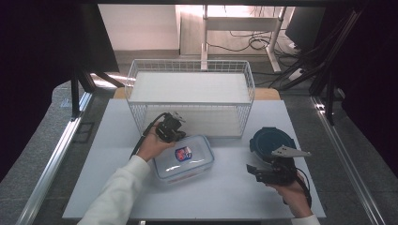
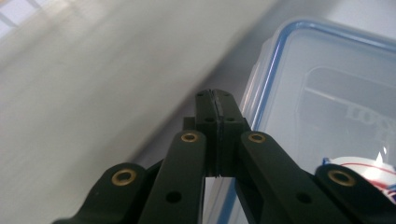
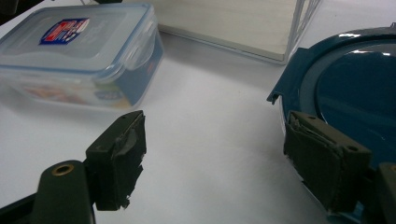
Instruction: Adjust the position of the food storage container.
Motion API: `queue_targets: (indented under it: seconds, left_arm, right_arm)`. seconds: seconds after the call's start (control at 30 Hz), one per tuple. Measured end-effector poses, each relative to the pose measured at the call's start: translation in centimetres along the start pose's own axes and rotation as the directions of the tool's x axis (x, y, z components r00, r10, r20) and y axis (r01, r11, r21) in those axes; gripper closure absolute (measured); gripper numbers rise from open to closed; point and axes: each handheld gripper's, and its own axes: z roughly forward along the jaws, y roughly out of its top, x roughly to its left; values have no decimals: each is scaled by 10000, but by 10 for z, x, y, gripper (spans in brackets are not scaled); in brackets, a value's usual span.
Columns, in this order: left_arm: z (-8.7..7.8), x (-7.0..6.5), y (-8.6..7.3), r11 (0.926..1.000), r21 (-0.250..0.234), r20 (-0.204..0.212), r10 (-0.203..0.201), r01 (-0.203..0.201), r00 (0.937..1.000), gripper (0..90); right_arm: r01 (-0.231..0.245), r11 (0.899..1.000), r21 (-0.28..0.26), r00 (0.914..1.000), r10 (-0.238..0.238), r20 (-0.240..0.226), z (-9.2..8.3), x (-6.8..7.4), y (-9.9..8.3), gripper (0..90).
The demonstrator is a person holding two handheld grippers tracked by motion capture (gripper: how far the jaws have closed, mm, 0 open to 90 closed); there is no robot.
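Hovering at the clear container's (image 1: 184, 162) far-left corner, the left gripper (image 2: 216, 100) has its jaws pressed together, empty. The right gripper (image 3: 215, 156) gapes wide beside the blue lid (image 3: 355, 84), holding nothing.

The white bench (image 1: 225, 187) stands on a grey speckled floor (image 1: 28, 154), with metal rails (image 1: 51, 161) running along both sides. Beyond the left claw (image 1: 176, 133), past the bench's far edge, a pale wall (image 1: 141, 26) catches bright light. Farther off from the right claw (image 1: 252, 171), a white desk frame (image 1: 244, 23) stands over tangled black cables (image 1: 256, 42). Dark panels (image 1: 37, 47) flank both sides.
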Motion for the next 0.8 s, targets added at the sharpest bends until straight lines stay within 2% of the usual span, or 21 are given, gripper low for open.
queue_targets:
  seconds: [0.1,0.13,0.23,0.37,0.43,0.53,0.8]
  left_arm:
    - [0,-4,0,9999,29,191,153,-154,9997,900]
    - [0,-10,1,9995,20,358,301,-302,9989,900]
    - [0,-15,2,9985,93,467,528,-533,9975,900]
    - [1,-27,4,9953,209,697,932,-948,9932,900]
    - [0,-29,5,9935,270,764,1083,-1106,9912,900]
    - [1,-36,5,9920,280,1078,1198,-1234,9869,900]
    - [1,-46,5,9878,275,1429,1476,-1530,9787,900]
  right_arm:
    - [10,10000,3,10000,-10,-4,0,0,0,215]
    - [36,10000,1,10000,-36,4,0,1,0,214]
    - [33,10000,-17,10000,-33,2,0,1,0,215]
    - [46,10000,-9,10000,-46,11,0,2,0,214]
    - [69,10000,-1,10000,-69,14,0,2,1,215]
    - [76,10000,-11,10000,-76,-4,0,3,1,214]
    - [72,10000,28,10000,-72,-3,1,3,0,215]
